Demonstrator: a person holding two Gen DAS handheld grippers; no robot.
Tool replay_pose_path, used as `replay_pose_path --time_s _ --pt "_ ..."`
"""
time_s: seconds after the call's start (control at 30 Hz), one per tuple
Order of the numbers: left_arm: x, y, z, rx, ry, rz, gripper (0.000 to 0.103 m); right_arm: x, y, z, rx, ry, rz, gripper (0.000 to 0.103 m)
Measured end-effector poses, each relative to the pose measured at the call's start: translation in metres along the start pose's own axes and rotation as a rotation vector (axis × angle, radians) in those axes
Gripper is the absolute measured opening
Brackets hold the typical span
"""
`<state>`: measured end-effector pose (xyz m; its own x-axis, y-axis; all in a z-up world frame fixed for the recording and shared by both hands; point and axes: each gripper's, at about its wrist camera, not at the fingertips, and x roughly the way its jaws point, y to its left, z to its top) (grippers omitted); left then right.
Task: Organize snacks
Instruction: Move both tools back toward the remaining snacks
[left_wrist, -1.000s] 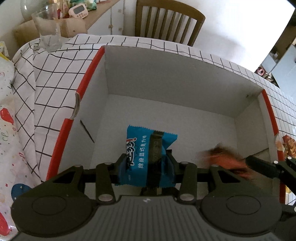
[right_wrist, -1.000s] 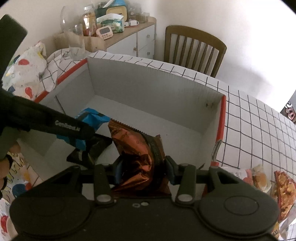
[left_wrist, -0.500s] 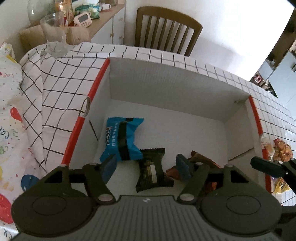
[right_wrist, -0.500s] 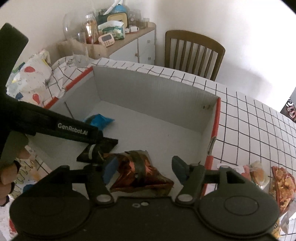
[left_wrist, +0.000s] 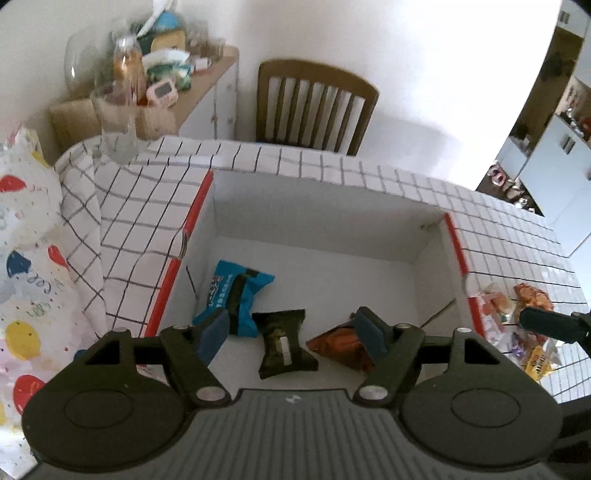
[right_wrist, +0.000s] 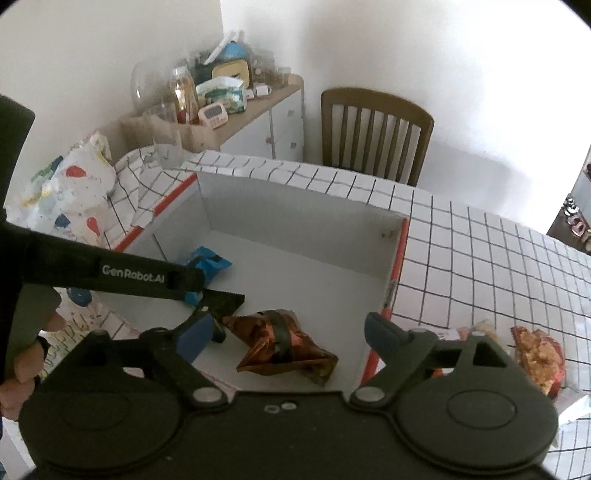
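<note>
Three snack packets lie on the floor of the white box (left_wrist: 369, 221), which stands on the checked tablecloth (left_wrist: 140, 206): a blue packet (left_wrist: 236, 291) near the left wall, a dark packet (left_wrist: 284, 343) beside it and touching its corner, and an orange foil packet (right_wrist: 284, 347) a little to the right. Both grippers hang above them with nothing between the jaws. The left gripper (left_wrist: 291, 328) and the right gripper (right_wrist: 284, 332) have just been opening, and both now stand wide apart and empty.

These packets look light and soft (thin film with air inside), so I judge they crush easily and can slip from smooth pads. The crimped end seams are the stiffer parts; taking hold there, or across the flat middle, seems safest.

More snacks (right_wrist: 535, 354) wait on the cloth outside the right wall of the box. They are partly cut off by the gripper body and I cannot count them. The print on the dark packet is too small to read. The near wall of the box is hidden under both grippers.
</note>
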<state>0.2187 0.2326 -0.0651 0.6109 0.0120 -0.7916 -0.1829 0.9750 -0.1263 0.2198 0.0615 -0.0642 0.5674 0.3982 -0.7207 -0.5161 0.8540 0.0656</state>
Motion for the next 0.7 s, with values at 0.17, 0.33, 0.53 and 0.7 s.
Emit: replay_pose_path --time_s 0.17,0.33,0.53,0.7 --pt "-0.025 -0.015 -0.003 0.041 -0.045 -0.016 0.075 -0.027 -0.005 -0.001 0.008 -0.041 -0.006 0.095" --pt "-0.044 -0.032 -0.009 0.063 -0.073 -0.040 0.076 -0.054 -0.015 -0.003 0.025 -0.081 -0.007 0.099" --pt "-0.058 -0.057 -0.016 0.089 -0.086 -0.061 0.076 -0.083 -0.031 -0.012 0.034 -0.111 0.004 0.102" --pt "-0.066 -0.083 -0.026 0.109 -0.079 -0.088 0.077 -0.109 -0.052 -0.025 0.054 -0.139 0.011 0.102"
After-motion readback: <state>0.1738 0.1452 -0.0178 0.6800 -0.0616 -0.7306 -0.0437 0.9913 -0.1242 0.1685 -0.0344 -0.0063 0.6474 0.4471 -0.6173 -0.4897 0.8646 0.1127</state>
